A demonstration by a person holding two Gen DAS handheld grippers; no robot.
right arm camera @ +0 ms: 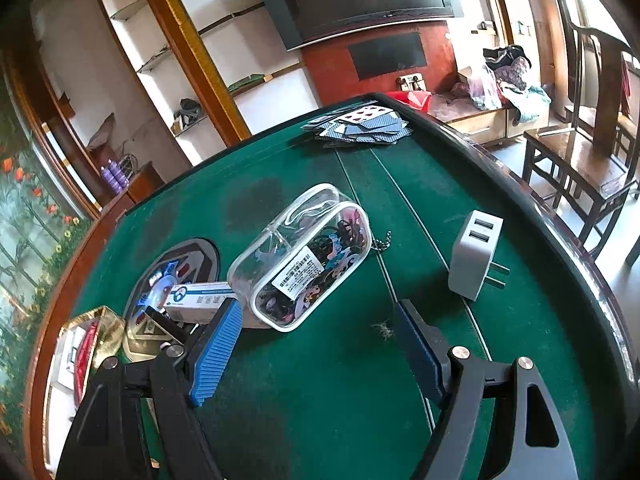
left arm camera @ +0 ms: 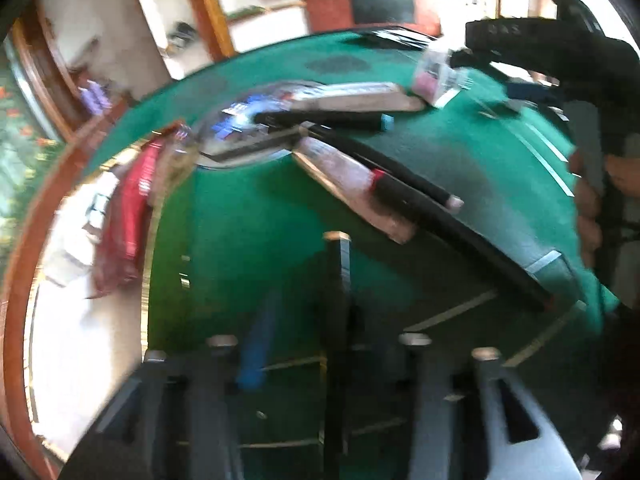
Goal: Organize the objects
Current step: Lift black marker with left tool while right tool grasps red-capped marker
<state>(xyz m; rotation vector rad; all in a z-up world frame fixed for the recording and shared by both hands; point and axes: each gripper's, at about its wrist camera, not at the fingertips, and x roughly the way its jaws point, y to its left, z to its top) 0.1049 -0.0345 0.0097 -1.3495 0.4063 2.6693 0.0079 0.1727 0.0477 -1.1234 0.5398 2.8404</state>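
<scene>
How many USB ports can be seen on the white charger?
2. Both are on the top end face of the white charger, stacked one above the other: upper port, lower port. Other faces are hidden.

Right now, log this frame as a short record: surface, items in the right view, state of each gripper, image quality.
surface: green felt table
items: clear pouch, white charger, cards, white box
right gripper: open, empty, pouch just ahead of its fingers
left gripper: shut on a dark flat strip
quality: right view sharp, left view motion-blurred
</scene>
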